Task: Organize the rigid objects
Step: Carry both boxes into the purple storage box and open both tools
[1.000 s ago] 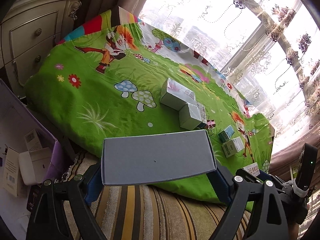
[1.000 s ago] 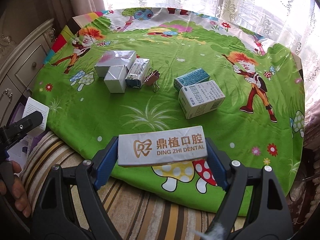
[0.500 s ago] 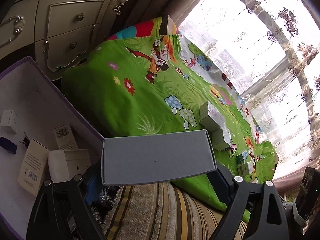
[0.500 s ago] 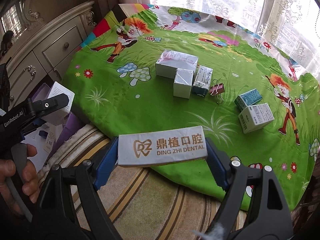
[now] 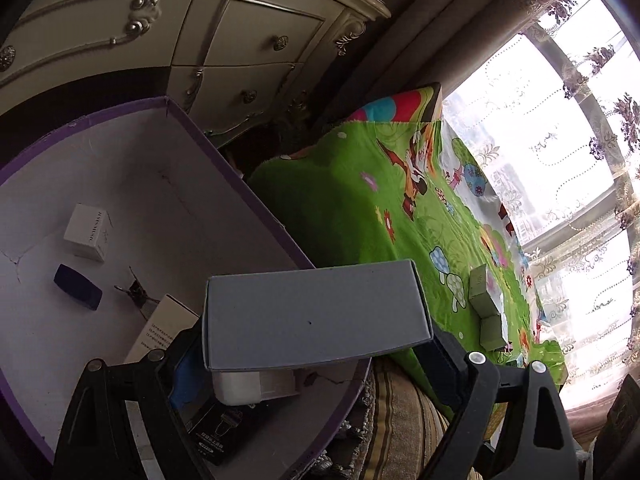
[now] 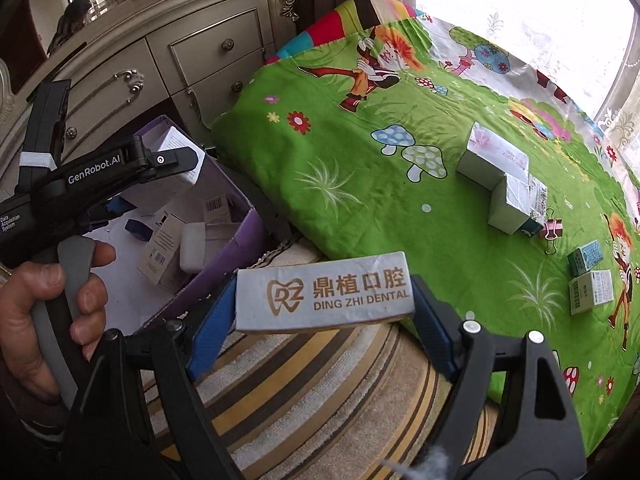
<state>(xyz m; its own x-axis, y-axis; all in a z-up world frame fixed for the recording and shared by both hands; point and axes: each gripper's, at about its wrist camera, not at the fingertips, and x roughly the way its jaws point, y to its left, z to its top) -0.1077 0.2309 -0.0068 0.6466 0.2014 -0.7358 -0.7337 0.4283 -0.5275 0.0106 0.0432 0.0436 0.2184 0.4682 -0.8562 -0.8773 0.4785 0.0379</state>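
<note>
Left wrist view: purple bin (image 5: 224, 160) holds white carton (image 5: 86, 232), navy case (image 5: 77, 287).

A cream carved dresser with metal knobs (image 6: 168, 60) stands against the wall. Bright daylight pours through a window hung with embroidered lace curtains (image 5: 560, 152). Below lies what looks like a brown-and-yellow striped rug (image 6: 320, 392).

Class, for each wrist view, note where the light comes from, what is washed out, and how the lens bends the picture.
Left wrist view: daylight from the window at right, blown white; purple bin and dresser dim; edges curve, corners black. Right wrist view: window overexposed at top right; green cloth bright; dresser lines bow.
</note>
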